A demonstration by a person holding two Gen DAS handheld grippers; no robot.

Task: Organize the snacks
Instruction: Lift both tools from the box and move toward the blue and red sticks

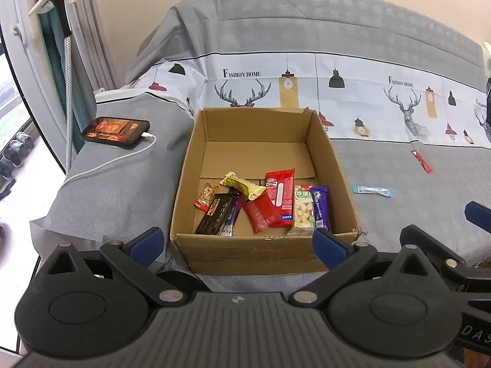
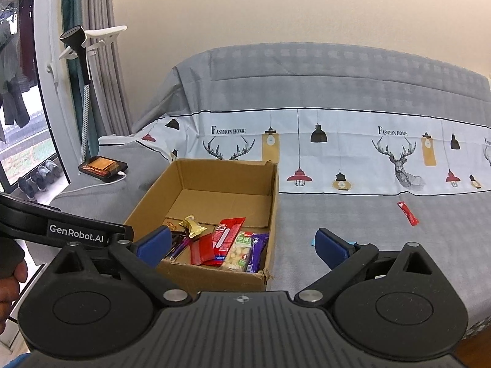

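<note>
An open cardboard box [image 1: 337, 165] [image 2: 144, 202] stands on the grey bed cover and holds several snack packets, among them a gold bar [image 1: 244, 185], a red packet [image 1: 280, 196] [image 2: 228, 233] and a purple bar [image 1: 321, 207] [image 2: 257, 253]. A light blue packet [image 1: 372, 191] and a red stick packet [image 1: 422, 161] [image 2: 408, 213] lie on the cover to the right of the box. My left gripper [image 1: 237, 242] is open and empty at the box's near wall. My right gripper [image 2: 242, 245] is open and empty above the box's near right corner.
A phone [image 1: 116, 128] [image 2: 102, 167] with a white charging cable lies left of the box. A garment steamer pole [image 1: 66, 70] and curtains stand at the far left. The sofa back [image 1: 307, 24] rises behind. My right gripper's tip [image 1: 477, 214] shows at the left wrist view's right edge.
</note>
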